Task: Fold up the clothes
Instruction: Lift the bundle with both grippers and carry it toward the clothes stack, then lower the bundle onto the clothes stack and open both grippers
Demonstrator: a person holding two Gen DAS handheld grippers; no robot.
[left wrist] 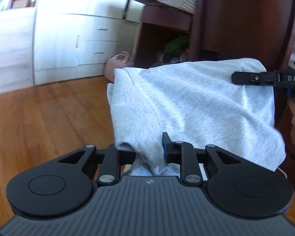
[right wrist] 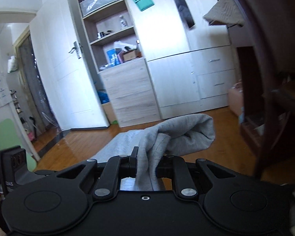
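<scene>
A light grey garment point(left wrist: 186, 102) hangs in the air, stretched between both grippers above the wooden floor. My left gripper point(left wrist: 147, 149) is shut on a bunched edge of it, with cloth draped over its fingers. My right gripper shows at the right edge of the left wrist view point(left wrist: 245, 77), clamped on the garment's far corner. In the right wrist view my right gripper point(right wrist: 146, 161) is shut on a fold of the grey garment point(right wrist: 179, 135), which bulges forward and trails left toward the other gripper point(right wrist: 15, 165).
A dark red-brown wooden bed frame point(left wrist: 245, 19) stands close on the right. White wardrobe with drawers point(right wrist: 212, 72), open shelves point(right wrist: 112, 31) and a white door point(right wrist: 68, 63) stand ahead. Wooden floor point(left wrist: 39, 118) lies below. A pink bag point(left wrist: 118, 63) sits by the wardrobe.
</scene>
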